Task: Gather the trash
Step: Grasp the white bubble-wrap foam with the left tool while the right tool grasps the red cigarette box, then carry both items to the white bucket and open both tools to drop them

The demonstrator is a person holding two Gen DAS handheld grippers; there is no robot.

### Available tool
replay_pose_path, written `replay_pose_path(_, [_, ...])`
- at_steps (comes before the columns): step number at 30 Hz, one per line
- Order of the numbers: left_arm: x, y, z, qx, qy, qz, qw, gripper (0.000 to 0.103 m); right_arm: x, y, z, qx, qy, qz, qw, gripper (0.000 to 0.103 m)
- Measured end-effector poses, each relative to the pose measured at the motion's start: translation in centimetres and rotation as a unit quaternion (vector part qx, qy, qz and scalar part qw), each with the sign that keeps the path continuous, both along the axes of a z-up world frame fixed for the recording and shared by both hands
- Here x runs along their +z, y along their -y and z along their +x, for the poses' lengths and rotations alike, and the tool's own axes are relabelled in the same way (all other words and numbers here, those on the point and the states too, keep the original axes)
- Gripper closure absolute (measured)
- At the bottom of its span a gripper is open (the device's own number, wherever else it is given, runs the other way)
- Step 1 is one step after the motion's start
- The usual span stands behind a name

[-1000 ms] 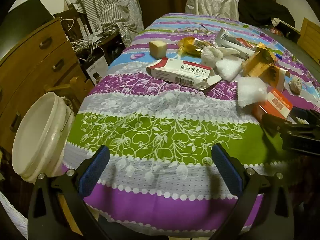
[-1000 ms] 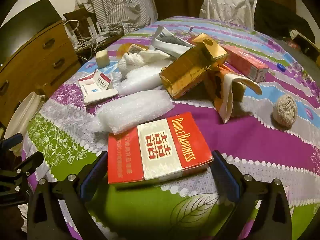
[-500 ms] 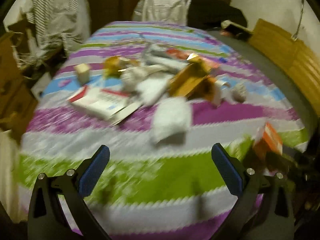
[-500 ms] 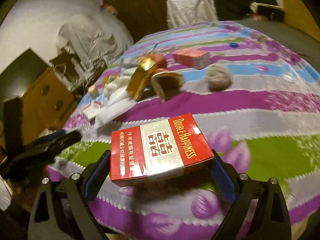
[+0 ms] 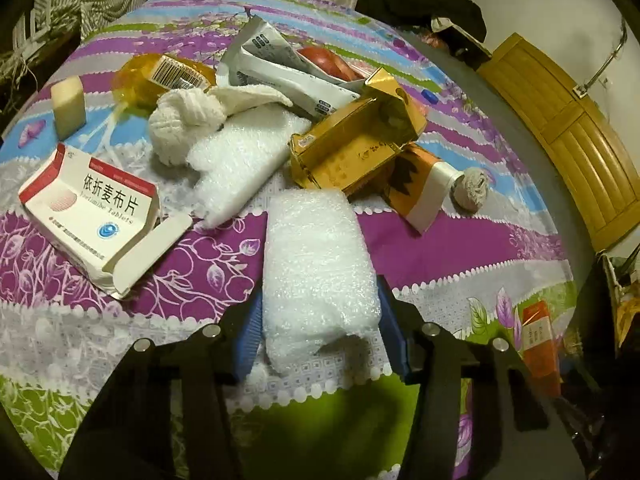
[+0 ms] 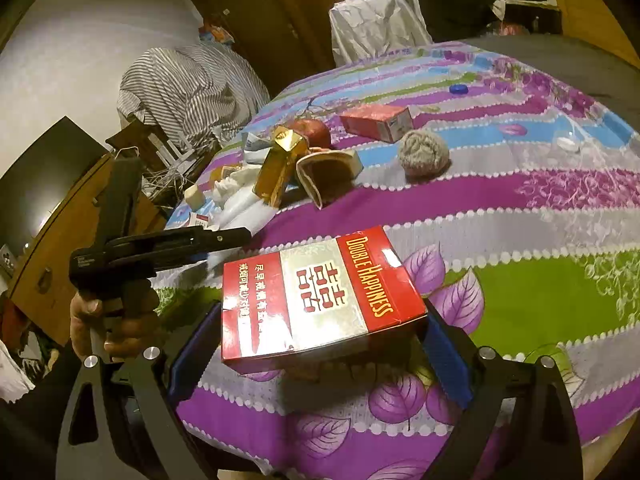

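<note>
My left gripper [image 5: 320,332] is shut on a white bubble wrap piece [image 5: 316,272] that lies on the striped tablecloth [image 5: 440,248]. My right gripper [image 6: 320,336] is shut on a red Double Happiness carton [image 6: 316,292] and holds it above the table's near edge. The carton also shows at the right in the left wrist view [image 5: 540,344]. The left gripper tool shows in the right wrist view [image 6: 168,244], held by a hand. A white and red pill box [image 5: 96,216], a second bubble wrap piece [image 5: 240,164], a gold box [image 5: 356,144] and a knotted white cloth [image 5: 188,120] lie close by.
An orange wrapper [image 5: 420,184], a grey wad [image 5: 472,190], a yellow packet [image 5: 160,76], a white pouch [image 5: 280,68], a beige block [image 5: 69,104], a red box [image 6: 376,122] and a blue cap [image 6: 458,89] lie on the table. A wooden dresser [image 6: 56,232] stands left.
My left gripper has moved forward over the table and closed on the bubble wrap piece. My right gripper has lifted the red carton off the table and pulled it back to the near edge.
</note>
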State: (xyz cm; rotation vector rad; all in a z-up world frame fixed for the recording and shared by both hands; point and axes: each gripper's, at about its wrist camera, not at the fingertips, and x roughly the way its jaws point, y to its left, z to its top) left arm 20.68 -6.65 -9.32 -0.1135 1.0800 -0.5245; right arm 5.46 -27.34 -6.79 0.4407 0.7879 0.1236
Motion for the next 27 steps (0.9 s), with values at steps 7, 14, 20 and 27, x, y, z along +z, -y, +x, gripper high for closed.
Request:
replay_pose_path(7, [1.3, -1.5, -3.7, 0.018, 0.024, 0.01, 0.9995, 0.054, 0.0, -0.5, -0.1, 0.005, 0.004, -0.007, 1.0, 0.009])
replay_pose_path(14, [2.7, -3.7, -7.6, 0.058, 0.056, 0.087, 0.993, 0.054, 0.0, -1.7, -0.1, -0.001, -0.001, -0.051, 0.999, 0.009])
replay_pose_path(20, [4.0, -6.9, -9.8, 0.103, 0.094, 0.133, 0.9813, 0.054, -0.1, -4.3, 0.5, 0.02, -0.009, -0.079, 0.997, 0.01])
replay_pose_path(27, [7.0, -12.7, -11.1, 0.165, 0.147, 0.162, 0.9617, 0.054, 3.1, -10.8, 3.0, 0.08, 0.03, -0.107, 0.991, 0.01])
